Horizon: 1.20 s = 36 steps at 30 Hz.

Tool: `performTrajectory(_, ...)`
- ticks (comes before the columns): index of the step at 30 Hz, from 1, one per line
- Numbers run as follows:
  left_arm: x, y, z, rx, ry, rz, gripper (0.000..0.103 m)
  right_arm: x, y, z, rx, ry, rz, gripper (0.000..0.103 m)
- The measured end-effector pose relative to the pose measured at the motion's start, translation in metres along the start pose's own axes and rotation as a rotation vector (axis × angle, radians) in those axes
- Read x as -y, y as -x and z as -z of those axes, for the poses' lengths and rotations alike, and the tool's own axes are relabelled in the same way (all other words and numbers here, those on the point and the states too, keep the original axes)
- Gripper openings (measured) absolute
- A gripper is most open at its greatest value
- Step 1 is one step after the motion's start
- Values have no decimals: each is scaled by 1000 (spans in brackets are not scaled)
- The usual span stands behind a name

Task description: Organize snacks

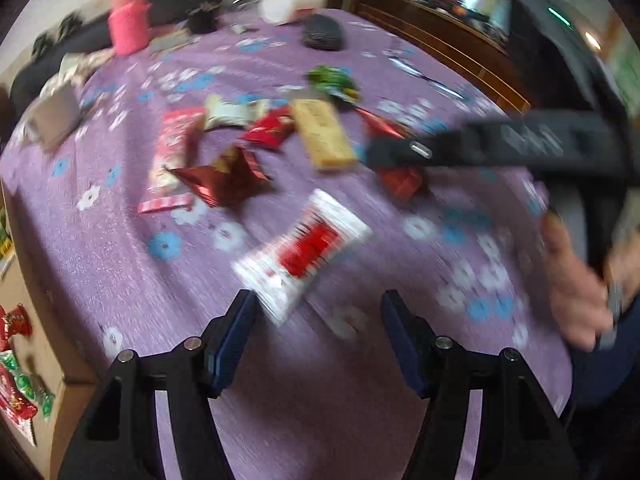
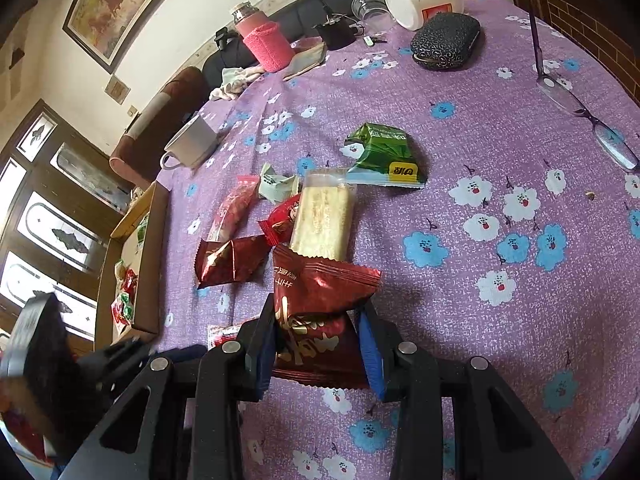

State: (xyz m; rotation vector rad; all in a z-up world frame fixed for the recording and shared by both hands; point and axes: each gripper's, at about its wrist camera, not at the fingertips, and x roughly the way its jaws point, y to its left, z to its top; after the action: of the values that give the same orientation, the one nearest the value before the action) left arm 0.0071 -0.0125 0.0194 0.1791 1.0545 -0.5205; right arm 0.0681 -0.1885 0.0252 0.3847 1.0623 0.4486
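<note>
Your left gripper [image 1: 316, 320] has jaws apart and empty; the white-and-red snack packet [image 1: 304, 252] lies on the worktop [image 1: 360, 400] just ahead of them, long axis slanting toward the left pad; your right gripper [image 2: 316, 332] pinches a dark red snack packet [image 2: 320, 300], cardboard box [image 2: 148, 240] off left.

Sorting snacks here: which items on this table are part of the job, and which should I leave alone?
Job: dark red packet in the right gripper, white-and-red packet, green packet, beige bar, cardboard box.

Leave alone: glasses, pink bottle, white mug, dark case.
</note>
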Motion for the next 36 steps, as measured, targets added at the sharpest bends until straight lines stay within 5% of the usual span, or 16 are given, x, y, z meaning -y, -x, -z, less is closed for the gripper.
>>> performTrajectory(4,9,10,-5,68,-71,-104,65,0,-1,0,-2,0,2,39)
performTrajectory(9,7,-9,-19,66,-85,-142,65,2,-2,0,-4,-6,5,39)
performTrajectory(11,7,-20,-19,51,-93,-146,58,1,-2,0,-7,-2,4,40)
performTrajectory(13,5,-17,-16,72,-76,-125,30,-1,-3,0,-7,8,5,40)
performTrajectory(14,5,-16,-15,80,-67,-128,27,-3,-3,0,-8,14,6,40)
performTrajectory(26,-29,4,-18,213,127,-94,21,-21,-10,5,7,97,15,40)
performTrajectory(36,-60,17,-19,305,252,-209,21,-46,-19,16,37,238,87,40)
